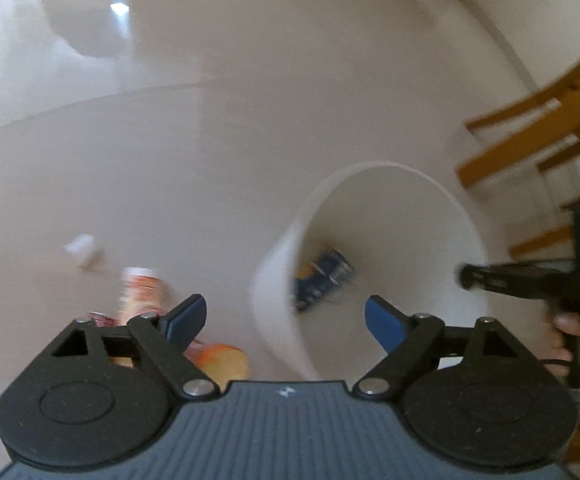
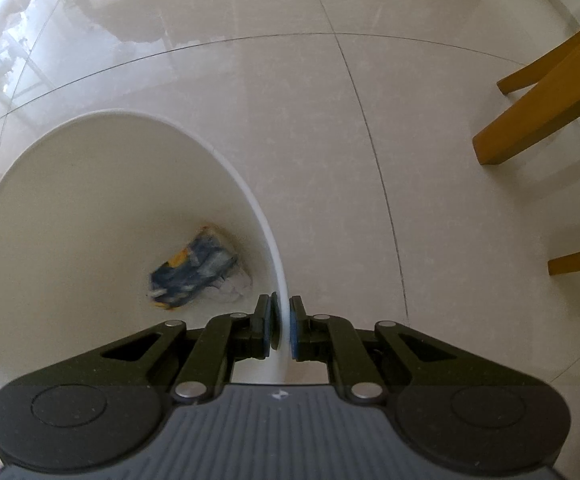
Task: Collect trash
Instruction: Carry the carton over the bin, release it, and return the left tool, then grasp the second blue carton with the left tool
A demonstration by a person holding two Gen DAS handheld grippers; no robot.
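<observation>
Right gripper (image 2: 283, 326) is pinching the rim of the white bin (image 2: 89, 184), jaws nearly closed with the wall between the pads. Blue and yellow wrapper (image 2: 193, 270) is lying at the bin's bottom beside a crumpled white scrap (image 2: 231, 286). Left gripper (image 1: 285, 318) is hanging wide open and empty above the bin's left edge. Orange-and-red packets (image 1: 141, 292) and a white scrap (image 1: 81, 249) are sitting on the tile floor (image 1: 229, 140) left of the bin. Wooden chair legs (image 2: 546, 116) are standing to the right, well apart.

blurred: wrapper (image 1: 322, 280) in bin (image 1: 277, 280) | cut off: chair (image 2: 546, 120)
</observation>
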